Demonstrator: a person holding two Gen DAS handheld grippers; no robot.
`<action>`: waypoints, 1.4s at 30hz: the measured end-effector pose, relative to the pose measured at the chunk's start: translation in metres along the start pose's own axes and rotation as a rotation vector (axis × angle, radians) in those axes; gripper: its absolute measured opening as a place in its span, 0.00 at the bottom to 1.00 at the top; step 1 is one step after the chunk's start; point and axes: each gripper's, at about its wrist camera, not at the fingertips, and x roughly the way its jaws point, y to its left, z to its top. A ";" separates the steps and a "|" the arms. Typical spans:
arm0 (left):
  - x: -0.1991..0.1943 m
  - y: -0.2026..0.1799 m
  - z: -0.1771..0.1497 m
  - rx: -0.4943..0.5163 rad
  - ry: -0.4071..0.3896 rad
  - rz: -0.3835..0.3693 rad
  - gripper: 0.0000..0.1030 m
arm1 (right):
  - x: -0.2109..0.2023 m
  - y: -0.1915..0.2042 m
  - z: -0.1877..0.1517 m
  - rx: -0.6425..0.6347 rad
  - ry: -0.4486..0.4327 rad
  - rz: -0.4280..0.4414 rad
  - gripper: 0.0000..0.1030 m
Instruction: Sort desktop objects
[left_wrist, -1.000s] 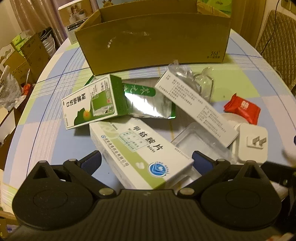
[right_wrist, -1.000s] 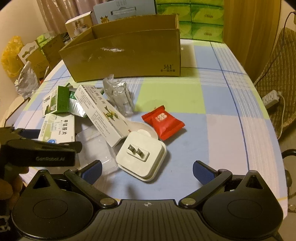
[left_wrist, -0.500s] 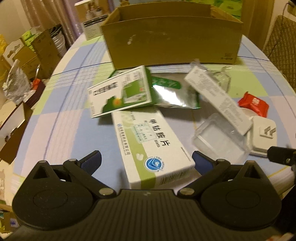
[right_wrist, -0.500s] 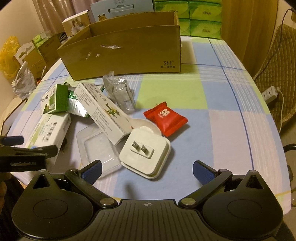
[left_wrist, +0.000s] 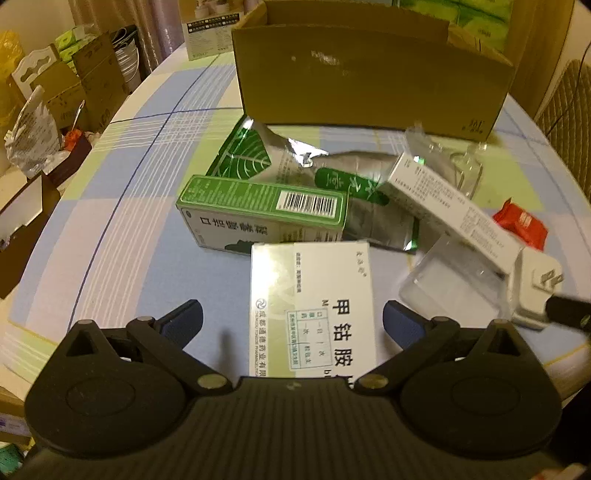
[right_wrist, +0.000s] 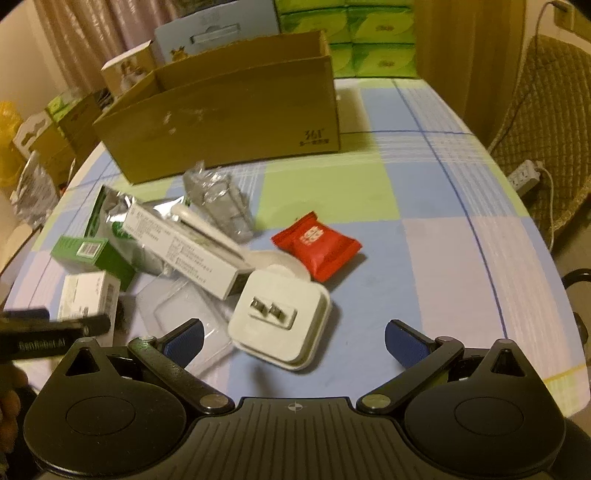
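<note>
My left gripper (left_wrist: 293, 325) is open, and the near end of a white medicine box (left_wrist: 314, 302) lies between its blue fingers. Beyond it sit a green box (left_wrist: 258, 210), a silver foil pouch (left_wrist: 332, 166) and a long white box (left_wrist: 447, 210). A clear plastic tray (left_wrist: 447, 291), a white plug adapter (left_wrist: 535, 291) and a red sachet (left_wrist: 521, 221) lie to the right. My right gripper (right_wrist: 293, 341) is open just in front of the plug adapter (right_wrist: 280, 317), with the red sachet (right_wrist: 317, 247) beyond. An open cardboard box (right_wrist: 229, 122) stands at the back.
The round table has a checked cloth (right_wrist: 424, 240) with bare room on the right. Crumpled clear plastic (right_wrist: 218, 203) lies near the cardboard box. Cartons and bags (left_wrist: 55, 92) crowd the floor to the left. A wicker chair (right_wrist: 546, 110) and a power strip (right_wrist: 524, 177) are at the right.
My left gripper has swung and moved in, so the white medicine box now lies between its fingers and looks larger. My right gripper has edged closer to the plug adapter.
</note>
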 end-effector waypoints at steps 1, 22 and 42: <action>0.001 0.000 -0.001 0.000 0.007 -0.003 0.99 | 0.000 0.000 0.000 0.007 -0.004 -0.002 0.98; 0.012 -0.005 -0.007 0.005 0.034 -0.092 0.66 | 0.042 0.015 0.001 0.006 0.039 -0.045 0.66; 0.015 -0.004 -0.007 0.020 0.027 -0.053 0.66 | 0.038 0.010 -0.006 -0.011 0.041 -0.125 0.65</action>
